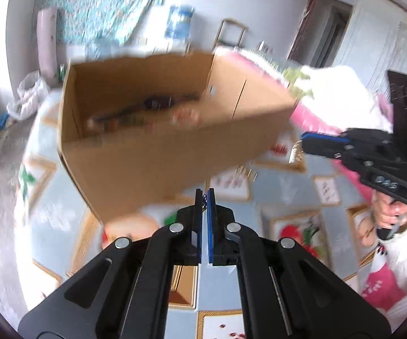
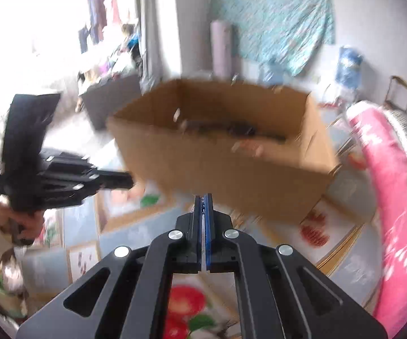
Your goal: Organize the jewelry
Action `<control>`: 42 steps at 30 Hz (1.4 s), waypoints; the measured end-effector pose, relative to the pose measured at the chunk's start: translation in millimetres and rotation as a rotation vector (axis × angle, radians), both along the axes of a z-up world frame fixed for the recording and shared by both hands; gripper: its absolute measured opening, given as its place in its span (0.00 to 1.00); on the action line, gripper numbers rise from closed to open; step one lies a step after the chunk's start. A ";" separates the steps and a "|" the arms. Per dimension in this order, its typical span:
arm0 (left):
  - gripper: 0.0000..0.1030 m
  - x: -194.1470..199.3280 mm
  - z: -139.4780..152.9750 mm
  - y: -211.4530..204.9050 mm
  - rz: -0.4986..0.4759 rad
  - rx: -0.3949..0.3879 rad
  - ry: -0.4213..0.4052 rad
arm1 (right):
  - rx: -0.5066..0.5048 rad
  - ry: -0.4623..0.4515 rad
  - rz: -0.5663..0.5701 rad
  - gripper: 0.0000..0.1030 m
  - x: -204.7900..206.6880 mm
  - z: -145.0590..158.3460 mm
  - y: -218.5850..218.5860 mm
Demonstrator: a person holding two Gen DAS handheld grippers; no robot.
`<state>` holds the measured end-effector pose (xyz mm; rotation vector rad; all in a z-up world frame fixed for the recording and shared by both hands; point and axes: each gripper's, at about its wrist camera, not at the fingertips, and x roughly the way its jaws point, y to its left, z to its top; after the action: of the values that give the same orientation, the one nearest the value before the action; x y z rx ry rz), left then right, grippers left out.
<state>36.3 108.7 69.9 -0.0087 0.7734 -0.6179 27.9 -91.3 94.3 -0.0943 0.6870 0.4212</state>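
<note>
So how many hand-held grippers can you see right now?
2. The left hand-held gripper is shut in front of the cardboard box; the right hand-held gripper is shut off to its right side, also near the box. None seems hidden.

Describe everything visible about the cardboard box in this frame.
The cardboard box is plain brown corrugated card, open at the top, with no flaps showing above its rim. It stands upright on a patterned light-blue cloth, beside a pink quilt. Dark, blurred items lie on its floor; what they are cannot be told. A small hole pierces one wall. Neither gripper touches it. Motion blur softens its edges.
</note>
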 end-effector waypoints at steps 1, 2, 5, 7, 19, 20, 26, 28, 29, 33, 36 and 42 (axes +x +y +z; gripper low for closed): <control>0.02 1.3 12.1 -0.9 -0.009 -0.011 -0.023 | 0.007 -0.021 -0.011 0.02 5.0 9.1 -3.6; 0.02 5.5 23.2 -2.8 -0.020 -0.017 -0.034 | 0.015 -0.025 0.003 0.02 17.5 20.1 -5.8; 0.02 47.7 52.5 -18.9 -0.060 -0.014 0.000 | 0.021 0.028 0.018 0.02 68.1 30.1 -2.1; 0.02 84.6 55.8 -32.4 -0.075 0.019 0.060 | -0.001 0.126 0.054 0.02 105.7 24.3 4.1; 0.02 224.4 -31.9 -59.5 0.113 0.119 0.614 | -0.199 0.588 -0.002 0.02 222.6 -50.0 26.1; 0.07 226.1 -32.9 -59.8 0.119 0.124 0.620 | -0.196 0.601 -0.003 0.02 226.2 -52.0 26.3; 0.27 191.0 7.9 -54.1 0.102 0.132 0.388 | -0.143 0.410 -0.034 0.03 202.9 -18.6 16.4; 0.27 146.4 39.2 -51.4 0.036 0.099 0.211 | -0.046 0.200 -0.040 0.03 150.2 20.2 -5.3; 0.27 116.5 51.8 -48.6 0.002 0.100 0.109 | -0.023 0.142 -0.052 0.05 129.8 27.9 -14.6; 0.27 0.5 51.5 -46.9 -0.123 0.095 -0.092 | 0.072 -0.035 -0.124 0.29 27.2 29.1 -58.7; 0.28 -21.1 1.5 -62.2 -0.219 0.122 0.021 | 0.010 0.066 -0.079 0.29 6.1 -6.5 -58.5; 0.27 11.0 -65.7 -106.6 -0.246 0.244 0.072 | -0.039 0.200 -0.064 0.29 12.8 -73.7 -35.8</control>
<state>47.4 2.1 4.1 0.2927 0.9236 -0.7552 40.7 -127.0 20.6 -0.0670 0.8930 0.3583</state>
